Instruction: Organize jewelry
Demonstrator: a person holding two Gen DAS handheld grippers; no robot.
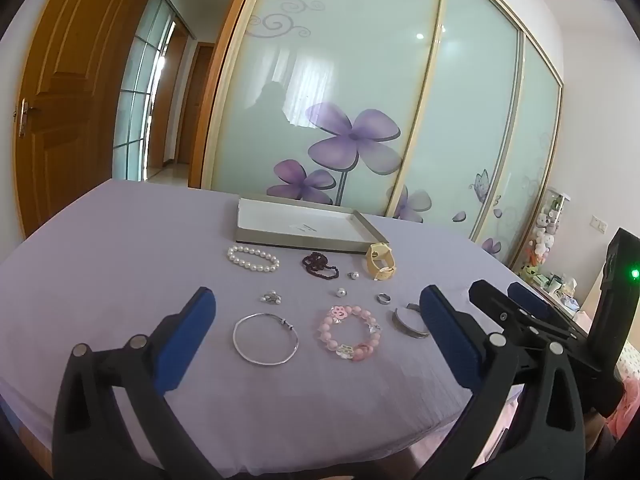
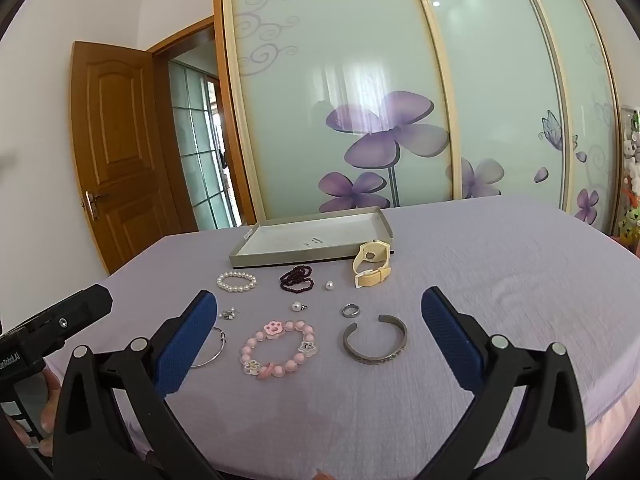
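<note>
Plainly nothing is picked up yet: the left gripper (image 1: 316, 328) and the right gripper (image 2: 318, 328) both hang above the near edge of the lilac-covered surface (image 2: 500, 264) with jaws spread as wide as they go and nothing between them.

Taking the grey tray (image 2: 280, 258) at the far side as landmark, all the jewelry lies loose on the near side of it. The cream watch (image 2: 370, 266) sits against its near right corner, the dark bead strand (image 2: 297, 278) and pearl bracelet (image 2: 236, 281) just in front of it. Farther from the tray lie the small ring (image 2: 349, 310), the pink bead bracelet (image 2: 278, 349), the metal cuff (image 2: 375, 345) and the thin silver bangle (image 1: 265, 339).

I would judge the step to be a first pick. The cuff suits the right gripper, the bangle the left. Come down straight, straddle one side of the band, and close gently so the cloth does not bunch up with it.
</note>
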